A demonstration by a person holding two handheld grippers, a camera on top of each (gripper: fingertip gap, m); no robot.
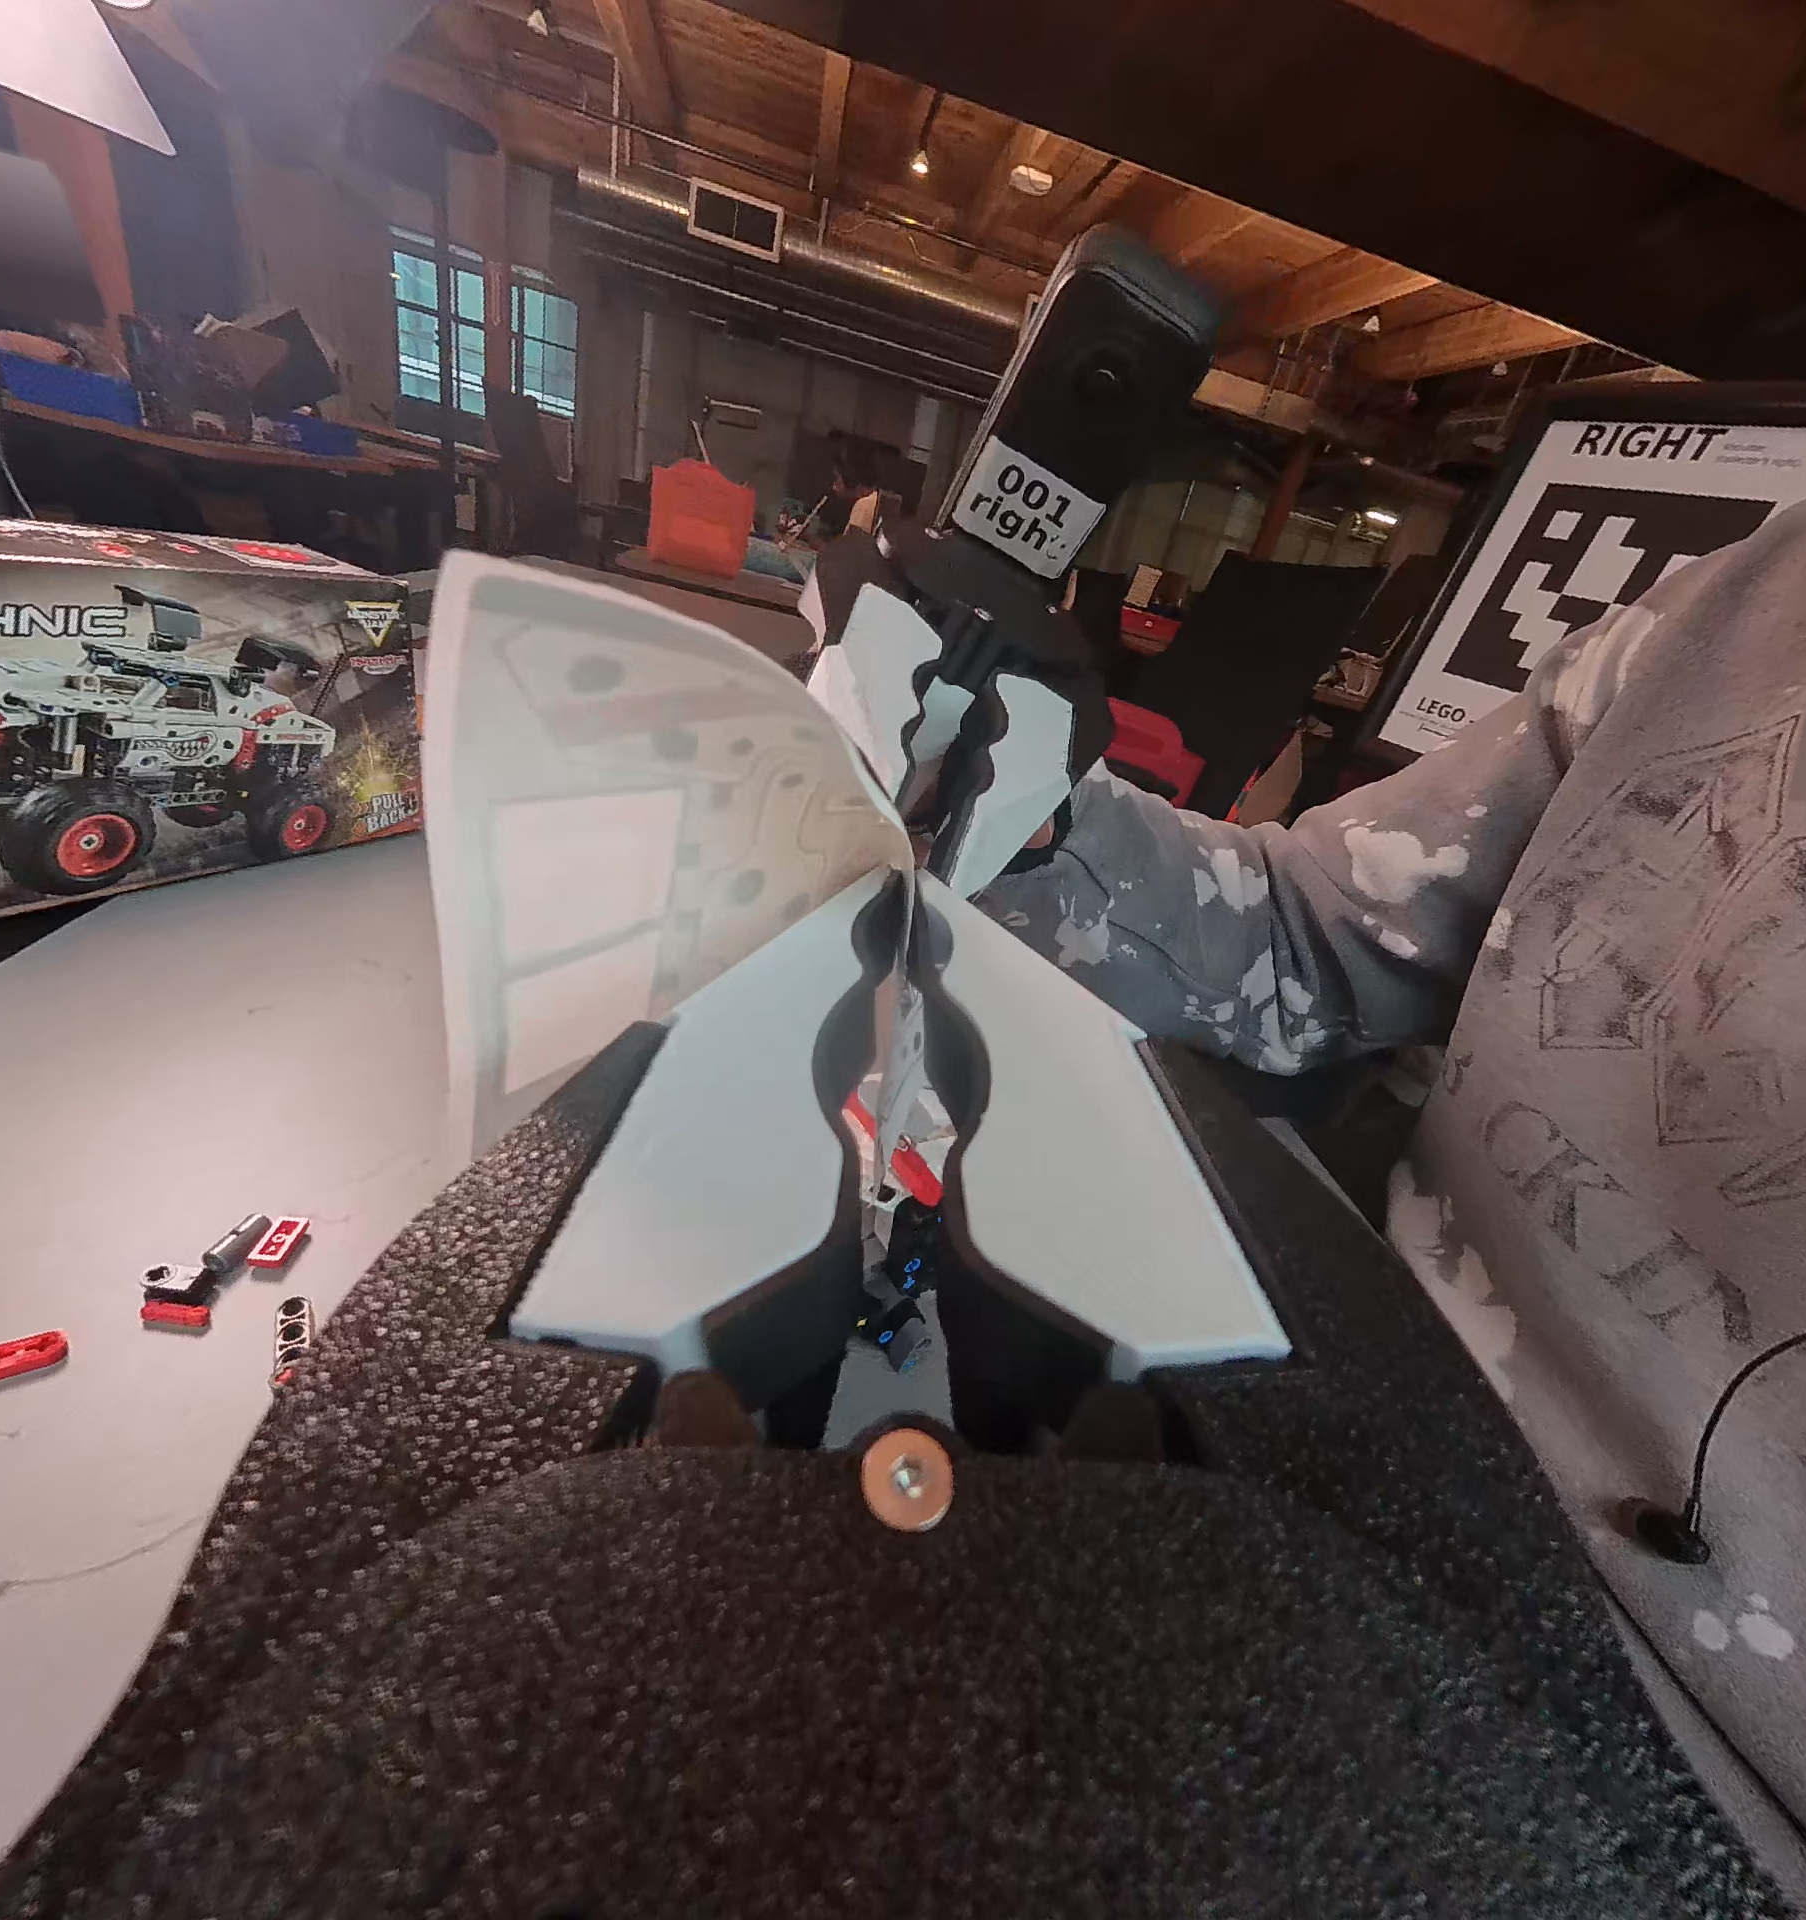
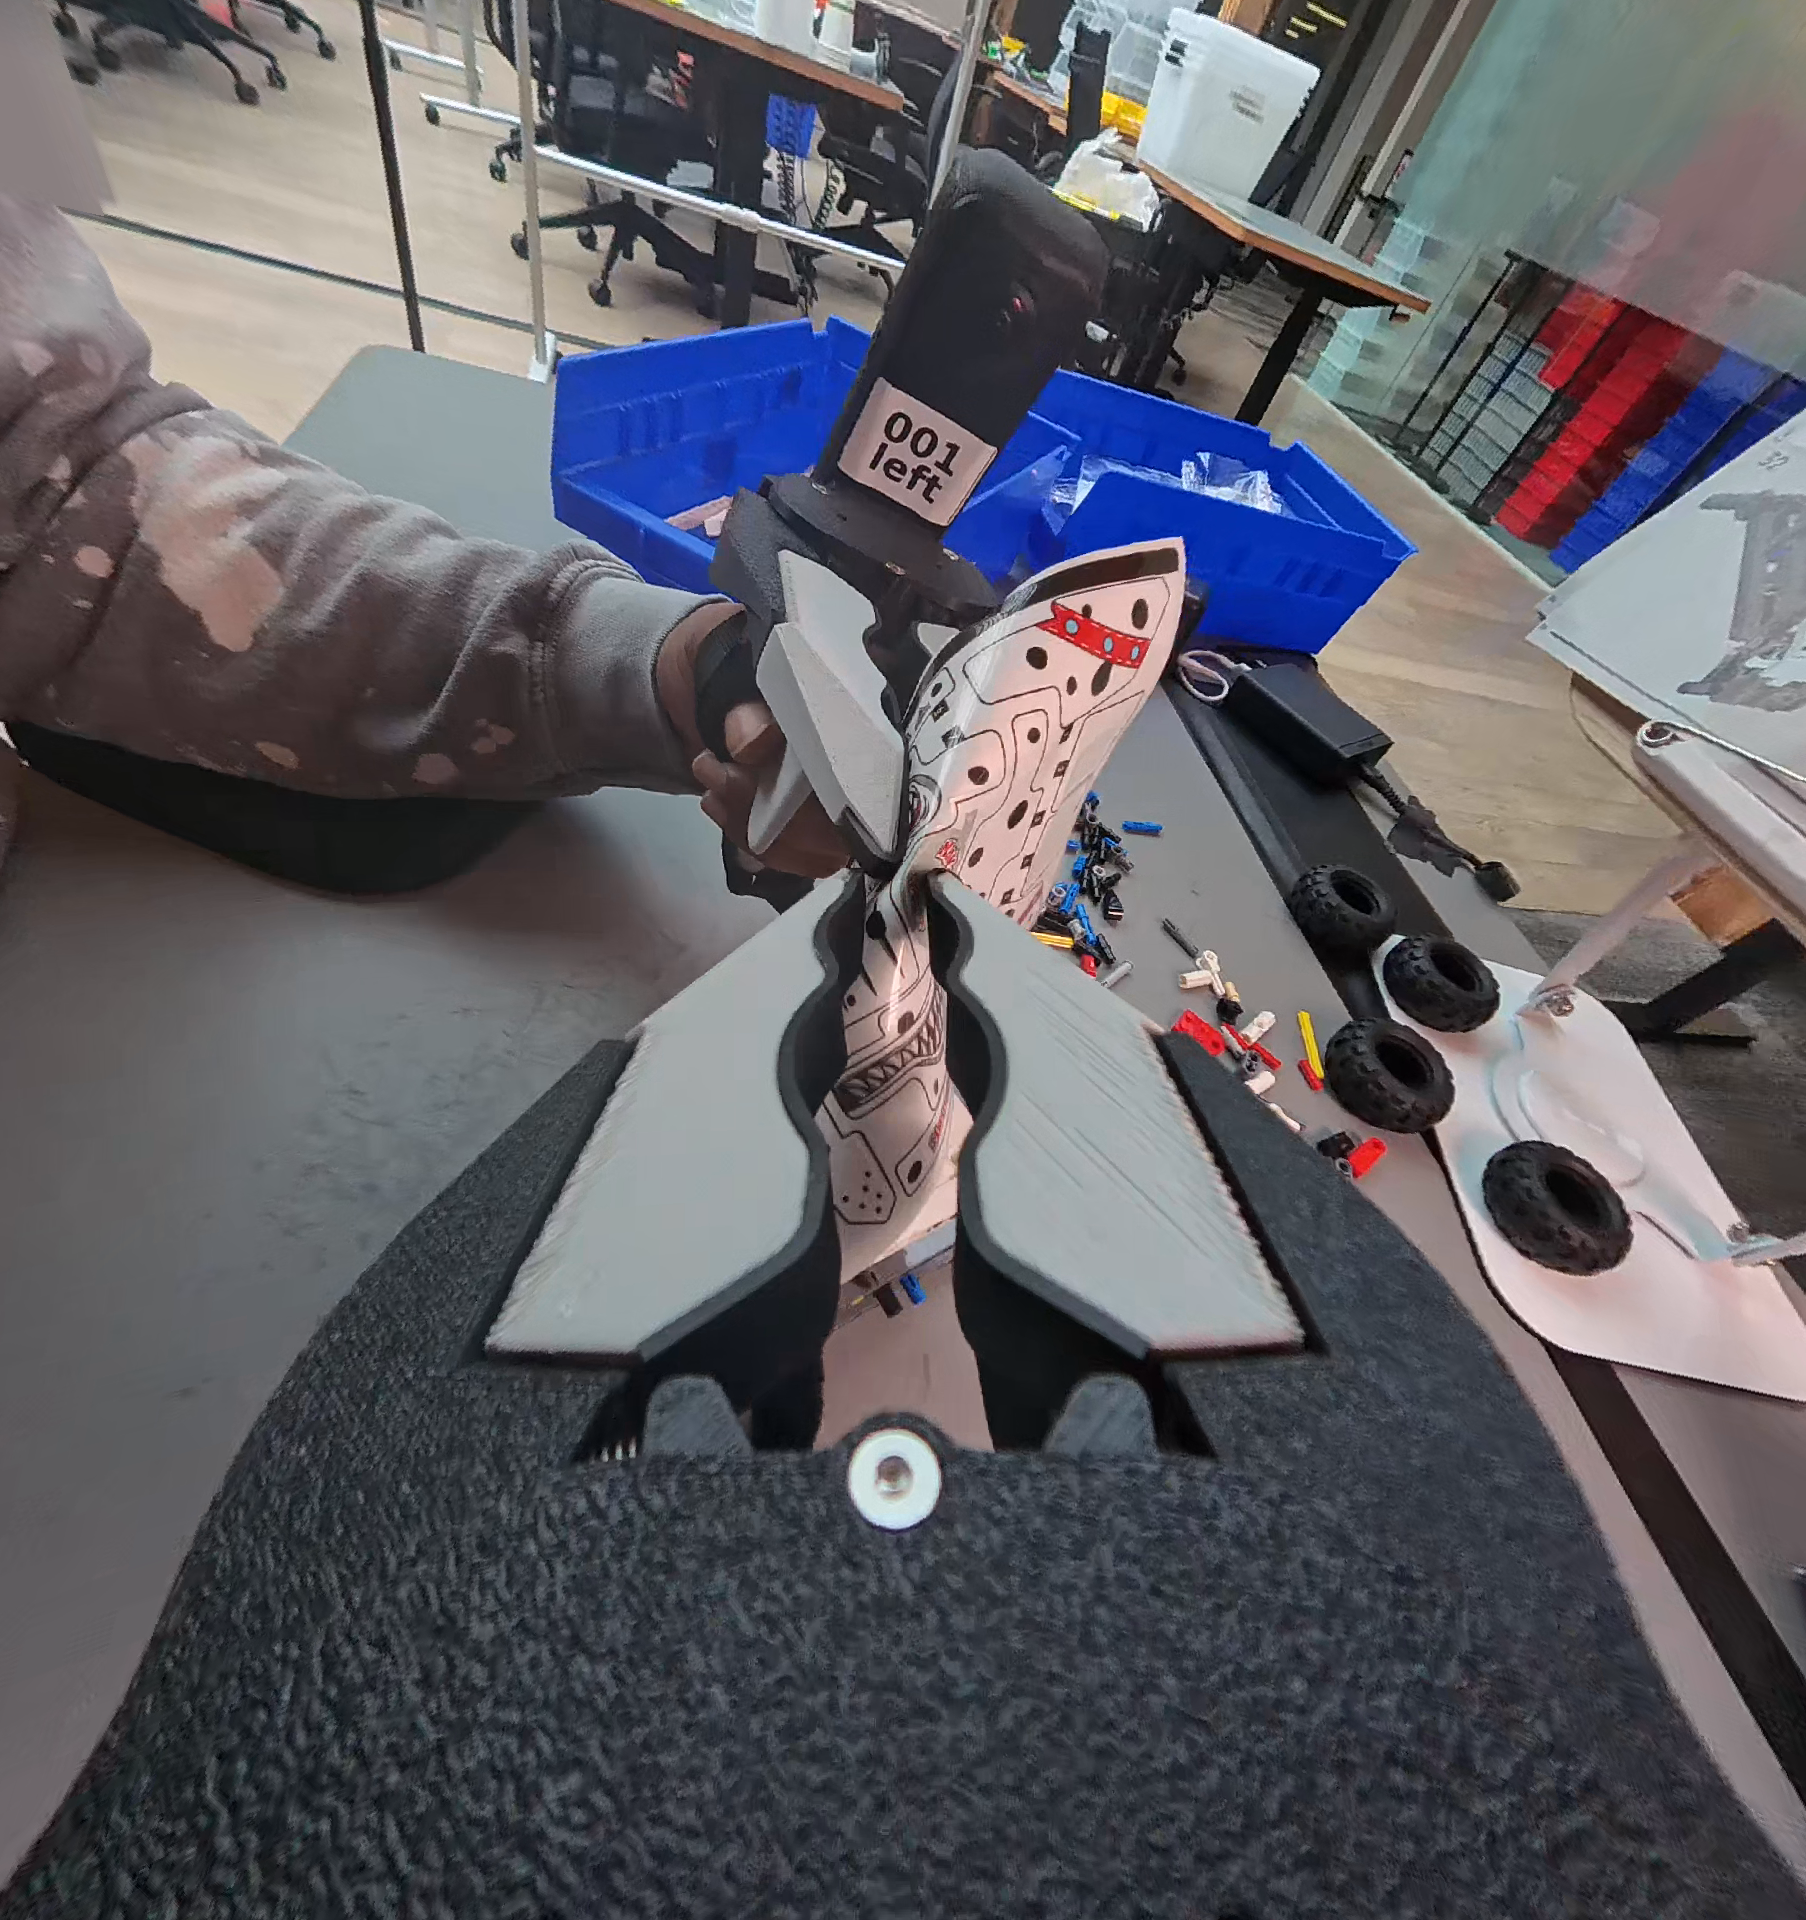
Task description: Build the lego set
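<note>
One sticker sheet is held above the table, pinched between two claws: the right claw is closed on its lower part, and the left claw grips it just beside, tips nearly touching. Four black tires lie at right, near many small loose pieces. Two blue bins stand far behind.

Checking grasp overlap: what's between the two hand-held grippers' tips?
Only the sticker sheet. Right wrist view shows the left hand-held gripper and right hand-held gripper both pinching it, tips nearly meeting.
</note>
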